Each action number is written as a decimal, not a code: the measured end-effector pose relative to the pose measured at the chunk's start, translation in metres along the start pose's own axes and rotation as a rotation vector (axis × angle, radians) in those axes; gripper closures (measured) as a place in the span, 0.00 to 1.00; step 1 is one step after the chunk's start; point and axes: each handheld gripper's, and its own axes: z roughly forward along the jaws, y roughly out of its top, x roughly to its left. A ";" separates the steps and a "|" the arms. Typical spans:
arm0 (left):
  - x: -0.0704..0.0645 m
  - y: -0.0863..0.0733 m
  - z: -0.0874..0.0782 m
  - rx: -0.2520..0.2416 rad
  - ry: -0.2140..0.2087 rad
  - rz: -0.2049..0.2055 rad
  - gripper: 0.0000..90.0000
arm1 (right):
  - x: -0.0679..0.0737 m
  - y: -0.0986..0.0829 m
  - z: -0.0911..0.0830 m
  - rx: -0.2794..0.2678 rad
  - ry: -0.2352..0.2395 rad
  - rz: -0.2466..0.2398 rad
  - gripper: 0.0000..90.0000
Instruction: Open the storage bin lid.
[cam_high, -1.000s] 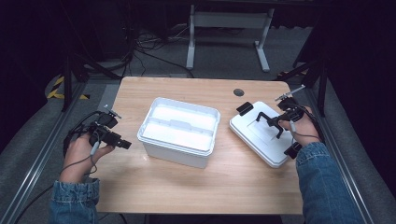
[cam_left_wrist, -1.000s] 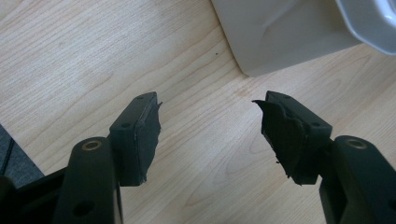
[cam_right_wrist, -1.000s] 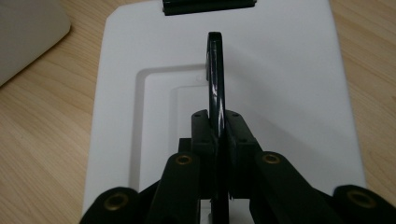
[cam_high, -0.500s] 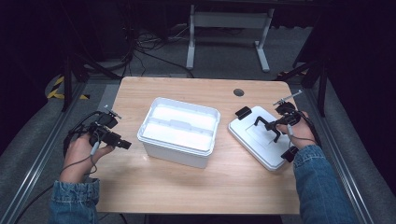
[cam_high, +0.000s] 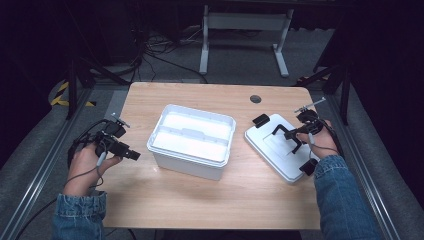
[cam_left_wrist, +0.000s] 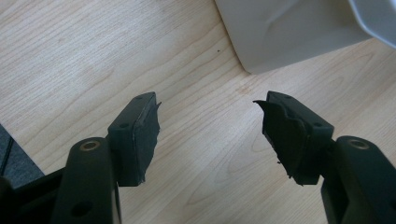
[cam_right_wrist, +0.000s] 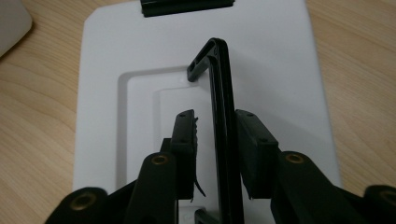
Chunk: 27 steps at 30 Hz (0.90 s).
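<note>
lid (cam_high: 280, 147) lay flat, worktop (cam_high: 200, 200) right of box (cam_high: 192, 140) | right gripper (cam_right_wrist: 215, 135) narrowed onto raised handle (cam_right_wrist: 219, 93), hardly moved since a second ago | left gripper (cam_left_wrist: 208, 126) wide, idle | lift seemed imminent

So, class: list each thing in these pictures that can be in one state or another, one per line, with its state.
White box: open, lid off, upright on the table.
Lid: off the box, flat on the table right of it.
Lid handle: raised upright, between the right gripper's jaws.
Right gripper: closed around the handle, or nearly.
Left gripper: open, empty, over bare table beside the box.
</note>
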 end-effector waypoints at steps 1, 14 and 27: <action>0.000 0.000 0.000 -0.001 0.001 0.000 0.41 | -0.001 0.000 -0.001 -0.003 -0.008 0.008 0.76; -0.002 0.004 0.002 0.003 -0.003 0.006 0.41 | 0.008 -0.001 -0.030 -0.104 -0.026 0.001 0.63; 0.000 -0.011 -0.003 -0.001 0.010 -0.012 0.41 | 0.066 -0.006 -0.061 -0.154 0.043 -0.139 0.63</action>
